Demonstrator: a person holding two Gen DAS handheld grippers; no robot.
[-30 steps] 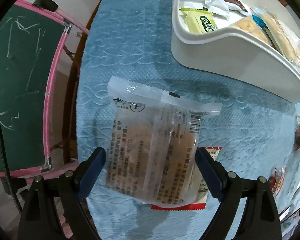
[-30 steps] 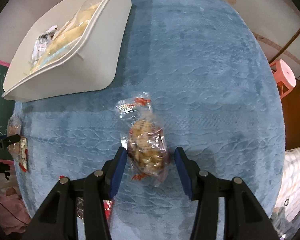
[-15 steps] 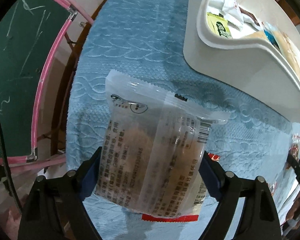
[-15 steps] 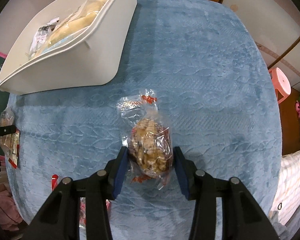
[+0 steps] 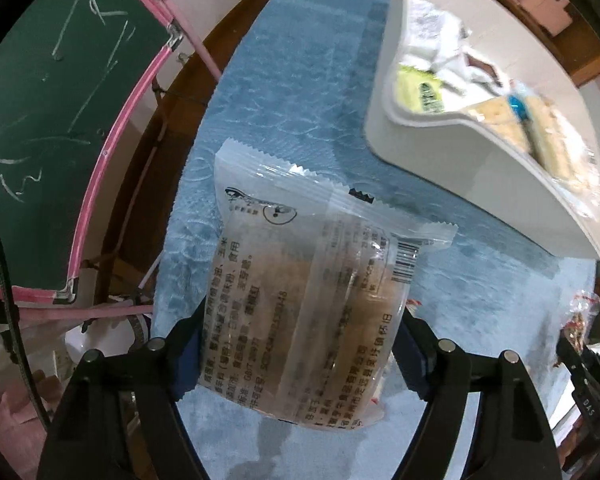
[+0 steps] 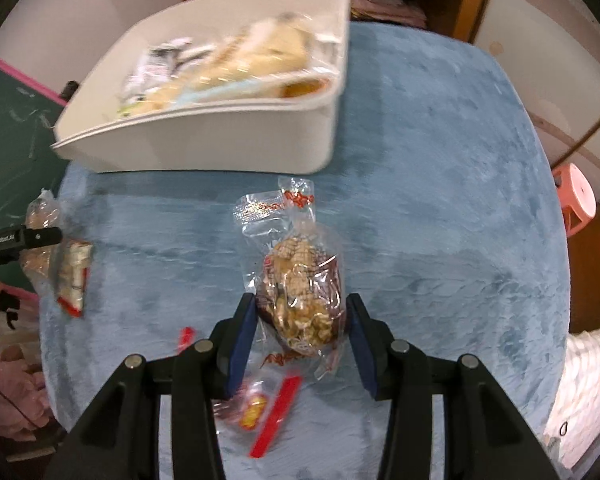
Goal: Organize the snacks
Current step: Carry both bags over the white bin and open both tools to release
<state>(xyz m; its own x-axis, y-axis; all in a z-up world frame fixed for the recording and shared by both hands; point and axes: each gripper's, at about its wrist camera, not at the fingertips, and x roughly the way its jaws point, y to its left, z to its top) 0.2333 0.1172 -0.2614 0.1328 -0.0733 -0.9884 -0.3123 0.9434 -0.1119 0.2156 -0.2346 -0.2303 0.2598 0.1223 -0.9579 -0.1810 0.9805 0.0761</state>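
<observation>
My left gripper (image 5: 296, 356) is shut on a clear packet of brown biscuits (image 5: 312, 280) and holds it upright above the blue tablecloth. My right gripper (image 6: 302, 328) is shut on a clear bag of nut candy (image 6: 300, 292) and holds it above the cloth. The white snack bin (image 6: 220, 136) stands at the back, filled with several packets; it also shows in the left wrist view (image 5: 480, 176) at the upper right. The left gripper with its packet (image 6: 40, 240) shows at the left edge of the right wrist view.
A red-edged packet (image 6: 74, 276) lies near the table's left edge. A small red and yellow packet (image 6: 260, 408) lies under my right gripper. A green chalkboard with a pink frame (image 5: 60, 120) stands left of the table. A pink stool (image 6: 578, 196) stands at the right.
Both grippers have closed on their packets and lifted them off the cloth. Both views have tilted toward the white bin.
</observation>
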